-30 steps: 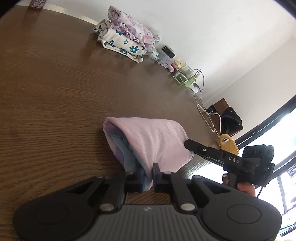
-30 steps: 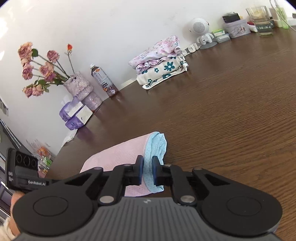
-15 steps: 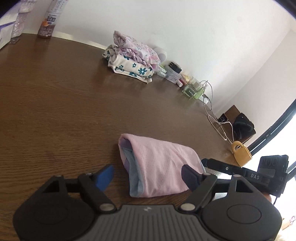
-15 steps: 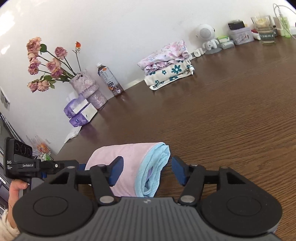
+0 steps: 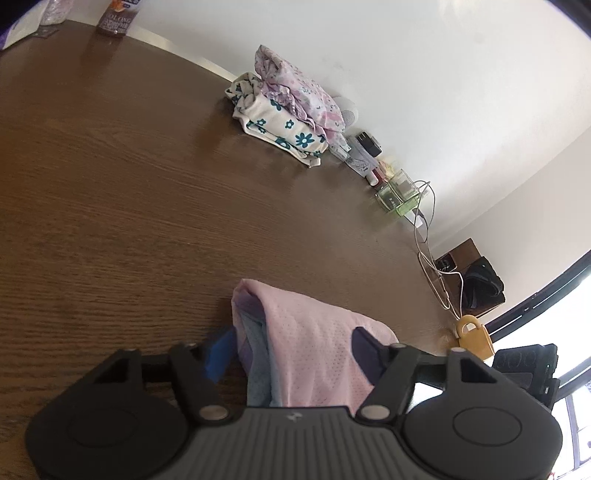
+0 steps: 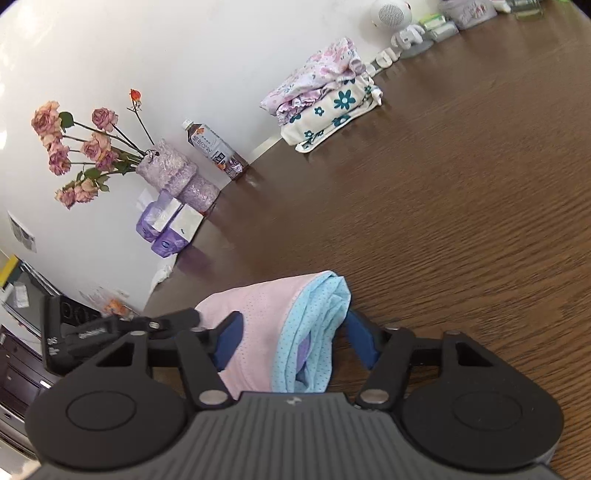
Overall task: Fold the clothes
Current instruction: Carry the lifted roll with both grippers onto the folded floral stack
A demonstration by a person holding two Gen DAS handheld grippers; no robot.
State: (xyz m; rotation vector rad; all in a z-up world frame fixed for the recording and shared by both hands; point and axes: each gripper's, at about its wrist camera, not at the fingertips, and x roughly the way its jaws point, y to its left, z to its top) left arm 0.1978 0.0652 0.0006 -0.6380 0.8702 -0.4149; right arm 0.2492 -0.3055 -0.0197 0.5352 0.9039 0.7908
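A folded garment, pink on top with light blue layers at one end, lies on the brown wooden table near its front edge. My left gripper is open, its pads standing on either side of the bundle's end. My right gripper is open too and straddles the opposite, blue-edged end. Each gripper shows in the other's view: the right one at the far right, the left one at the far left. A stack of folded floral clothes rests by the wall.
Along the wall stand a vase of roses, a drink bottle, purple tissue packs, a white speaker and a green glass box with cables. A yellow padlock-shaped item sits at the table's edge.
Both grippers let go of the garment's ends and opened wide a second ago. Since then they have moved forward, so their pads now flank the bundle.
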